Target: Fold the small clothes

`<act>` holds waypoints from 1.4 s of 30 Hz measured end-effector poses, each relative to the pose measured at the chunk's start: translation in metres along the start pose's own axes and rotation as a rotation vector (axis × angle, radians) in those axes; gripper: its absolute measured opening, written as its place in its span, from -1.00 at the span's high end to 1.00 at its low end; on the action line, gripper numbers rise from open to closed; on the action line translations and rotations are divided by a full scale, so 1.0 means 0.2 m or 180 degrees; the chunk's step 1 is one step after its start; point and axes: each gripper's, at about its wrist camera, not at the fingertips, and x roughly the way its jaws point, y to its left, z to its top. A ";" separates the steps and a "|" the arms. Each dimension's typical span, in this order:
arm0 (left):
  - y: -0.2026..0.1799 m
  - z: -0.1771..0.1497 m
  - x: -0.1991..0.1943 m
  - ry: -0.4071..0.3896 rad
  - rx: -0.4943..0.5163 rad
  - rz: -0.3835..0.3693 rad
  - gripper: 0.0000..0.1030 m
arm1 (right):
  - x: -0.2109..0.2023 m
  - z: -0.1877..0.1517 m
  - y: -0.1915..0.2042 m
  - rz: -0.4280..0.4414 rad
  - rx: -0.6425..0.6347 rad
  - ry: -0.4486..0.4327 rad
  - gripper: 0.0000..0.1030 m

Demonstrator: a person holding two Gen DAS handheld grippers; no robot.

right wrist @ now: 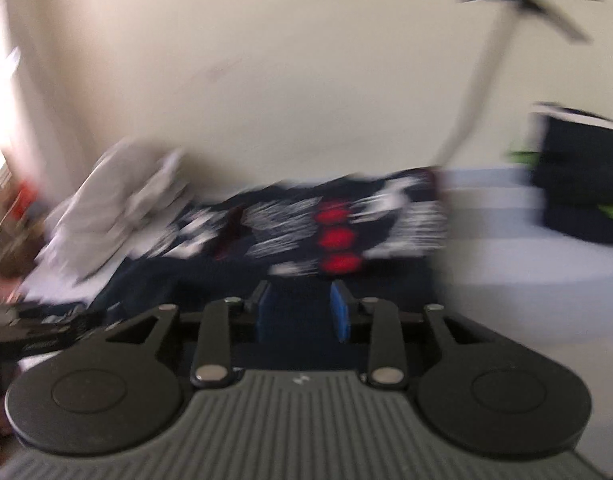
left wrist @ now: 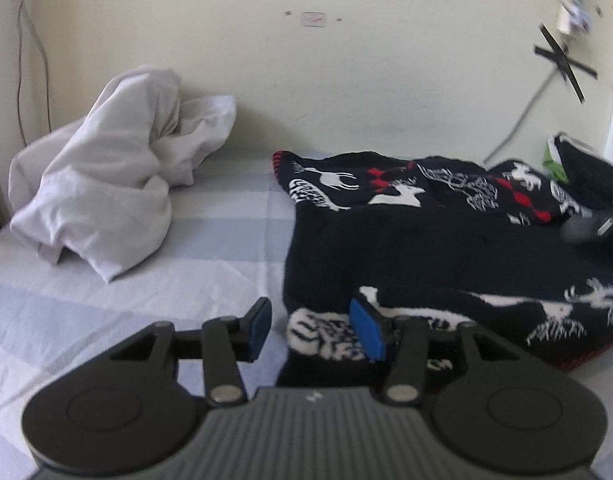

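Left-wrist view: left tool [left wrist: 312, 330] with its blue pads parted, nothing pressed between them, over the near-left edge of a dark reindeer-patterned sweater [left wrist: 446, 240]. Sweater spread on a pale checked bed sheet [left wrist: 126, 292]; a crumpled white garment [left wrist: 102, 188] farther left; cream wall [left wrist: 346, 60] behind, carrying crossed black tape [left wrist: 564, 62]. Right-wrist view, motion-blurred: right tool [right wrist: 302, 310] partly open above the sweater's dark cloth; only here, a dark bundle [right wrist: 578, 184] well to the right.

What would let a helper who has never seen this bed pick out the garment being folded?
On the pale checked bed sheet against the cream wall, look right of the crumpled white cloth. The dark navy sweater lies flat there, alone in bearing white reindeer and red diamonds.
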 end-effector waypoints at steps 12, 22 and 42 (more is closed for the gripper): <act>0.02 0.00 0.02 0.0052 -0.0102 -0.0036 0.10 | 0.29 0.08 0.18 -0.0264 -0.0504 0.0083 0.89; 0.02 0.00 0.02 0.0035 -0.0091 0.0008 0.04 | 0.21 0.05 0.16 0.0061 -0.0134 -0.0024 0.42; 0.01 0.01 0.03 0.0059 -0.0054 0.0011 -0.02 | -0.20 -0.23 -0.42 -0.0038 0.1076 -0.0053 0.51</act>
